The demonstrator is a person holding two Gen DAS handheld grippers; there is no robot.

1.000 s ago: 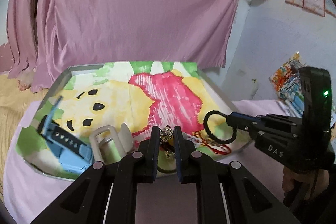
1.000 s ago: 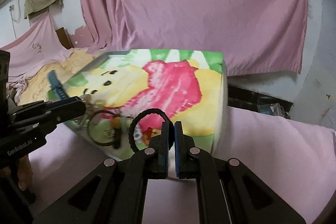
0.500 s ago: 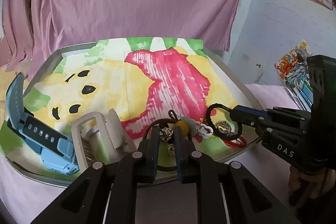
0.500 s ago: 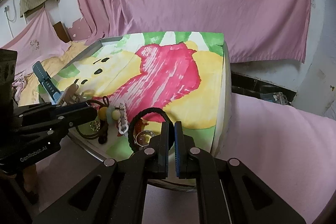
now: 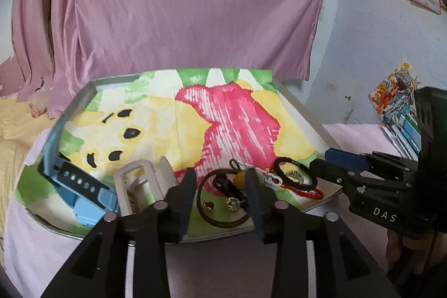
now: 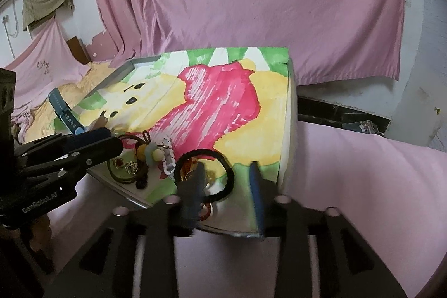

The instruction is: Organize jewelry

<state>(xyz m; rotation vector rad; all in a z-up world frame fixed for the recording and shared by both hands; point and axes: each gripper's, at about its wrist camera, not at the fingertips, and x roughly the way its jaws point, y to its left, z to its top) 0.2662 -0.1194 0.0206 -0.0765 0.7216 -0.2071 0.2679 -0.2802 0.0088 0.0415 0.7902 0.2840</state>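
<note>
- A blue watch point(image 5: 75, 186) lies at the left end of the metal tray point(image 5: 81, 99), its strap curling up over the rim.
- Just right of it rests a white clip-like piece point(image 5: 139, 180).
- The left gripper point(image 5: 220, 192) is spread wide, holding nothing; a brown bangle point(image 5: 220, 222) and 2 small gold charms point(image 5: 233, 203) lie between its fingers.
- A white beaded piece point(image 5: 272, 180) and a red cord point(image 5: 310, 193) sit further right.
- The right gripper point(image 6: 226, 183) is also spread wide, with a black hair tie point(image 6: 223, 161) lying on the tray's cartoon liner point(image 6: 251, 130), around 1 finger.
</note>
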